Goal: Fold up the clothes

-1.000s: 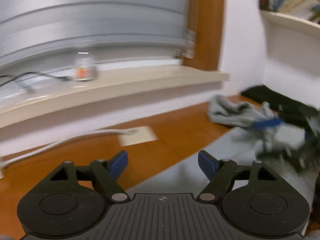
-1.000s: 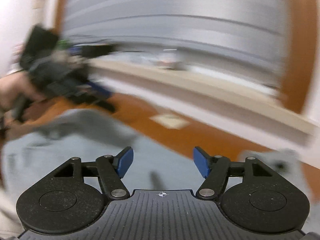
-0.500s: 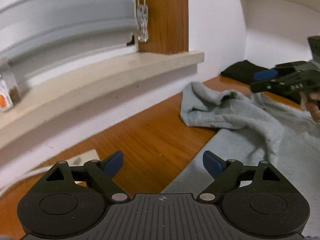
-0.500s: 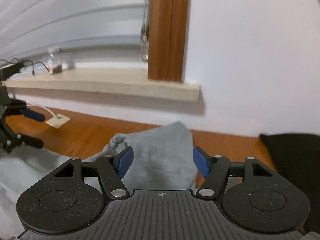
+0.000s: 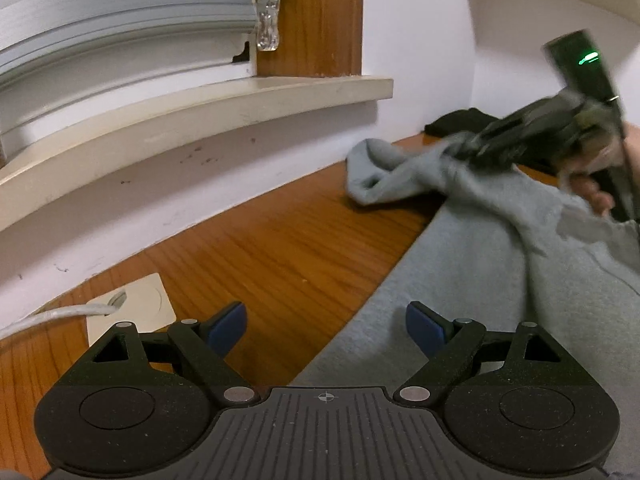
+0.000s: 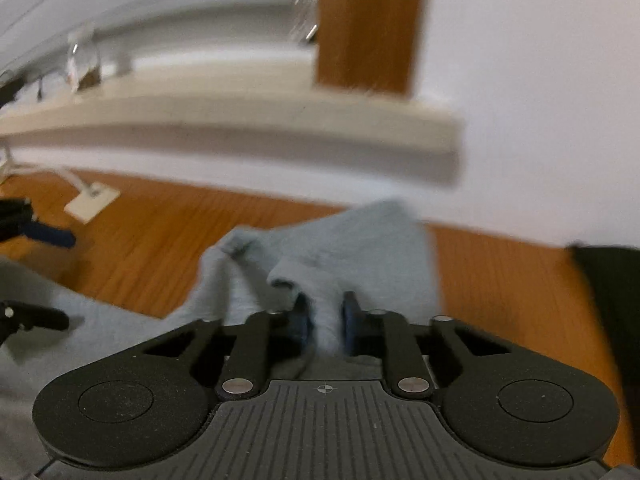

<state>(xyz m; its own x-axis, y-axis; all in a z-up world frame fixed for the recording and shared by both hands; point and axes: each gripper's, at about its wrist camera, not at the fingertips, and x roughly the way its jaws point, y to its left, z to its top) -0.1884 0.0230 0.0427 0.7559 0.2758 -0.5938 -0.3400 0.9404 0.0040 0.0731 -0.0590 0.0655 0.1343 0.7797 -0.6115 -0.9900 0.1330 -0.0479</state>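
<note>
A grey sweatshirt (image 5: 500, 260) lies spread on the wooden table (image 5: 280, 248), its sleeve (image 5: 380, 168) bunched toward the wall. My left gripper (image 5: 326, 324) is open, low over the garment's near edge, with bare wood under its left finger and cloth under its right. My right gripper (image 6: 325, 314) is closing its jaws on a raised fold of the grey sleeve (image 6: 360, 240), and the blue pads pinch the cloth. In the left wrist view the right gripper (image 5: 472, 148) appears blurred at that sleeve, held by a hand (image 5: 592, 196).
A black garment (image 5: 460, 122) lies by the wall at the far right, also the black garment (image 6: 612, 300). A cream window sill (image 5: 200, 108) juts over the table's back edge. A white cable plate (image 5: 136, 312) with its cord sits at the left.
The right gripper's jaws have gone from wide apart to closed on the grey sleeve after moving in to it. The left gripper swung right over the garment's edge, then stayed open and nearly still.
</note>
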